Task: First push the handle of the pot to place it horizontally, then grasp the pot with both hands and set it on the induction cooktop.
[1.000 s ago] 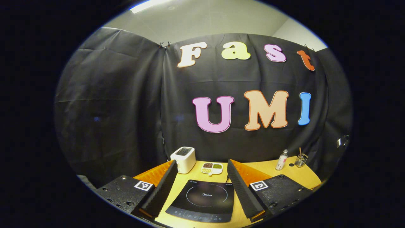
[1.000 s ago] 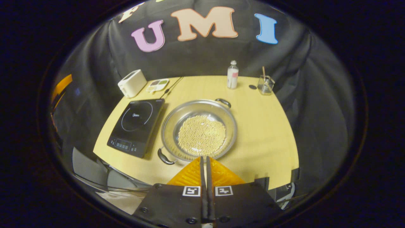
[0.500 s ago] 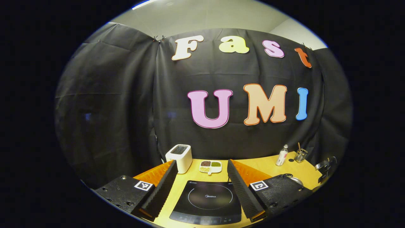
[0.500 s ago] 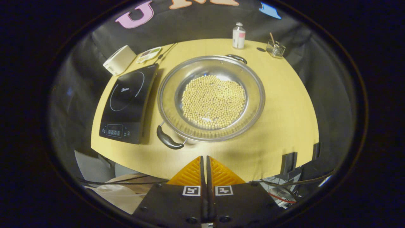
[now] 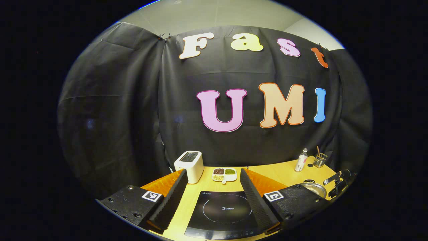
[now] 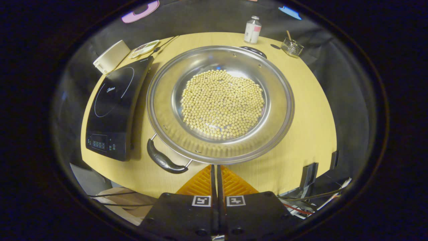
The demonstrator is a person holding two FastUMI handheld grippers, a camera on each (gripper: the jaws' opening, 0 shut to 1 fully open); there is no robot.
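Observation:
A wide steel pot (image 6: 160,100) full of pale beans sits on the yellow table, right of the black induction cooktop (image 6: 110,110). Its near black handle (image 6: 164,161) points to the lower left; the far handle (image 6: 253,50) sits at the upper right. My right gripper (image 6: 215,166) is shut, empty, with its tips just at the pot's near rim, right of the near handle. My left gripper (image 5: 211,182) stands open above the cooktop (image 5: 224,211), nothing between its fingers. In the left gripper view the pot's rim (image 5: 316,187) peeks out at the far right, with the other gripper (image 5: 337,184) beside it.
A white toaster (image 5: 189,161) and a small divided dish of beans (image 5: 224,174) stand behind the cooktop. A bottle (image 6: 252,25) and a glass holder with sticks (image 6: 292,47) stand at the table's far right. Cables hang below the table's front edge (image 6: 311,195).
My right gripper, still shut, has come down and forward toward the pot, which looms much larger. My left gripper has drifted slightly, bringing the pot's rim into its right edge.

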